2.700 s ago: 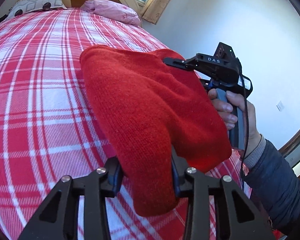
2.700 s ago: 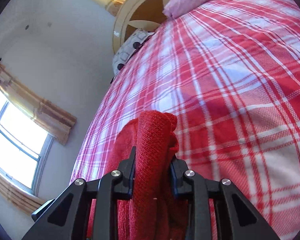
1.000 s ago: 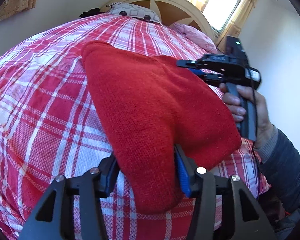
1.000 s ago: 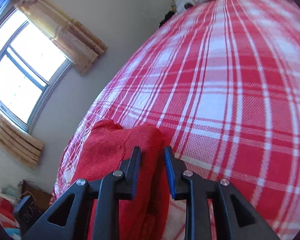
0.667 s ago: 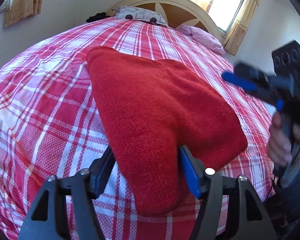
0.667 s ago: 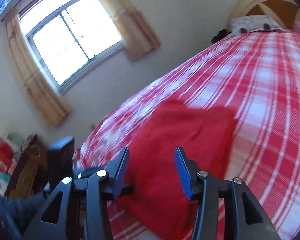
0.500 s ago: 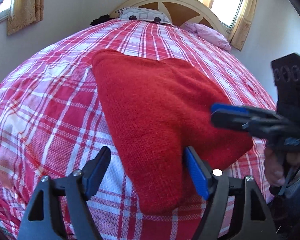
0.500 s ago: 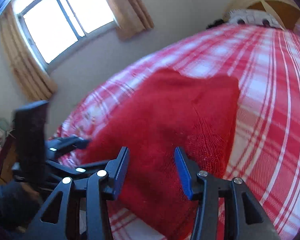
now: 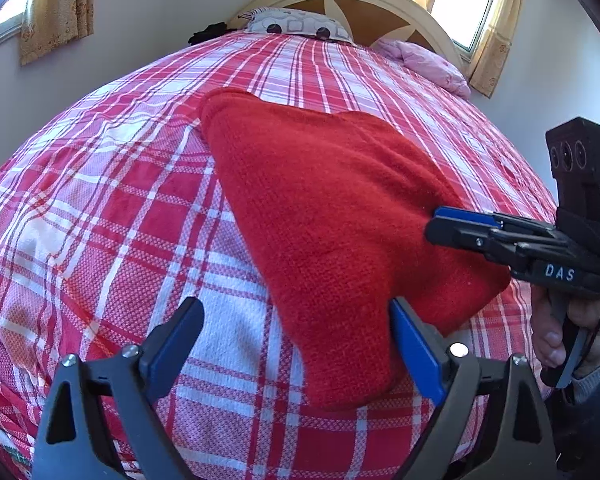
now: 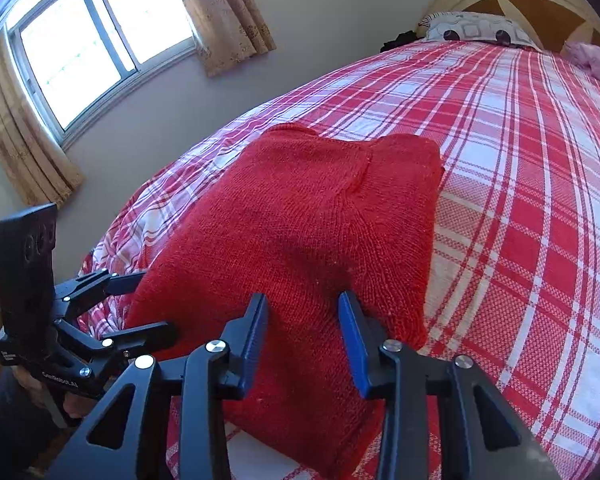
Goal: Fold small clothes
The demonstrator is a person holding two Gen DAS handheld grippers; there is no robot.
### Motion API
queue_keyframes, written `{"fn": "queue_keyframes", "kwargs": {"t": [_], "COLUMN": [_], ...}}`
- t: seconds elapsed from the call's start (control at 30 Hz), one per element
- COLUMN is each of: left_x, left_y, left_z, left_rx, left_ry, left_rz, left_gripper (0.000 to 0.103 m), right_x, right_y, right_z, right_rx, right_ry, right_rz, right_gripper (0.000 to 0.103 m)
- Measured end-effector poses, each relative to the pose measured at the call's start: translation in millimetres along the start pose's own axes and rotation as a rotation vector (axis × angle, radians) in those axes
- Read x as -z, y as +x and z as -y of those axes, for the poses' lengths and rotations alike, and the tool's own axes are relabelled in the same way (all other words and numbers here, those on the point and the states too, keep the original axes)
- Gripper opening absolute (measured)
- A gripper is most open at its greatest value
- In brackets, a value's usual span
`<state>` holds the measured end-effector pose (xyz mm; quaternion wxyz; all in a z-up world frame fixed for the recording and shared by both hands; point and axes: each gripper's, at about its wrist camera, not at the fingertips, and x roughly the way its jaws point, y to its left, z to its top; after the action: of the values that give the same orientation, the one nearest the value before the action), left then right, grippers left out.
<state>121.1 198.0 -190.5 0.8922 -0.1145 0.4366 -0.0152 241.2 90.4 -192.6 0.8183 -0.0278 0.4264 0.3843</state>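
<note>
A folded red knitted garment [image 9: 332, 216] lies flat on the red-and-white plaid bedspread [image 9: 112, 216]; it also shows in the right wrist view [image 10: 300, 232]. My left gripper [image 9: 296, 336] is open, its blue pads wide apart, at the garment's near corner and holding nothing. My right gripper [image 10: 304, 320] is open and empty just over the garment's near edge. From the left wrist view the right gripper [image 9: 444, 226] hovers at the garment's right edge. From the right wrist view the left gripper [image 10: 140, 304] sits at the garment's left side.
The bed's arched wooden headboard [image 9: 364, 4] is at the far end with a patterned pillow [image 9: 296, 26] and a pink pillow [image 9: 424, 66]. Curtained windows [image 10: 96, 36] line the wall. The bed's near edge is just below the grippers.
Both grippers let go of the red garment and opened. The garment now lies flat on the bed. Both grippers drew back toward the near edge.
</note>
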Motion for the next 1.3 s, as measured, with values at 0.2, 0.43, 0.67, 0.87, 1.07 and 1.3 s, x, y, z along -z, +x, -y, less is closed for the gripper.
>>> {"fn": "queue_keyframes", "kwargs": {"t": [0.2, 0.43, 0.67, 0.87, 1.07, 1.3], "left_x": [2.3, -23.3, -49.2, -40.5, -37.8, -16.4], "left_y": [0.9, -23.5, 31.8, 40.3, 19.5, -31.5], "left_z": [-0.8, 11.6, -0.7, 0.6, 6.4, 26.0], "left_rx": [-0.018, -0.158, -0.283, -0.267, -0.287, -0.341], "left_ry": [-0.005, 0.033, 0.042, 0.036, 0.031, 0.141], "left_rz": [-0.004, 0.135, 0.081, 0.132, 0.145, 0.191], "left_gripper": [0.101, 0.103, 0.103, 0.103, 0.103, 0.103], "right_x": [0.0, 5.7, 15.1, 18.8, 24.7, 33.8], "right_y": [-1.5, -20.9, -2.2, 1.4, -9.7, -43.4], "right_z": [8.5, -35.6, -31.6, -8.9, 5.2, -19.2], "right_rx": [-0.008, 0.156, 0.319, 0.259, 0.243, 0.312], "right_ry": [0.026, -0.168, -0.258, -0.16, -0.033, -0.024], "right_rz": [0.002, 0.147, 0.085, 0.086, 0.109, 0.156], "right_gripper": [0.028, 0.04, 0.04, 0.049, 0.077, 0.077]}}
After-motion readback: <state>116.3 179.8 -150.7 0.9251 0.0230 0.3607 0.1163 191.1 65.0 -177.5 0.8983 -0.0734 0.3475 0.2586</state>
